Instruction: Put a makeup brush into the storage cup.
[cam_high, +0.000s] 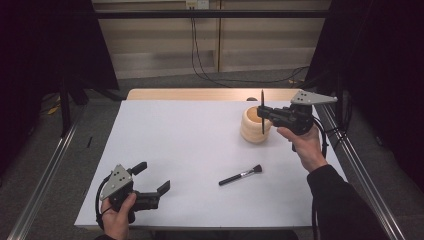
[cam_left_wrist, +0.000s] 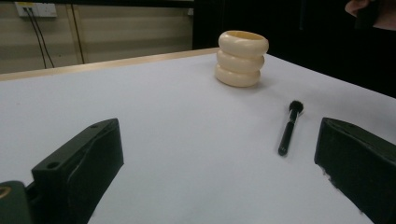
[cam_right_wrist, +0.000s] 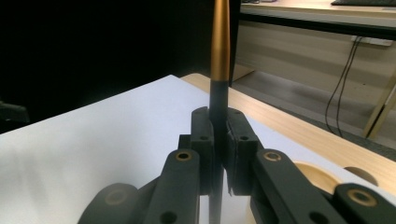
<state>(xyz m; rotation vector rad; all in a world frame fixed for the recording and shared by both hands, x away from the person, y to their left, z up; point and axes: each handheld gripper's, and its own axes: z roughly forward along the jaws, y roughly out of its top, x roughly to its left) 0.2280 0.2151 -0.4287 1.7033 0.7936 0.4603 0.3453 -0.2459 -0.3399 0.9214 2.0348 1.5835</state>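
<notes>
Left tool (cam_high: 152, 177) (wide) near table (cam_high: 190, 145) edge

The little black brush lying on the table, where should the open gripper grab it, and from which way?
Probably best by the black handle of the brush, near its middle, coming straight down from above. It lies flat on the white table with bare space around it, and its fluffy bristle end is soft. The left gripper is open, so its jaws should straddle the thin handle crosswise.

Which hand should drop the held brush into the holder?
Right. The right gripper is shut on the upright brush directly over the cream holder; the left gripper sits open, far off at the table's near edge.
</notes>
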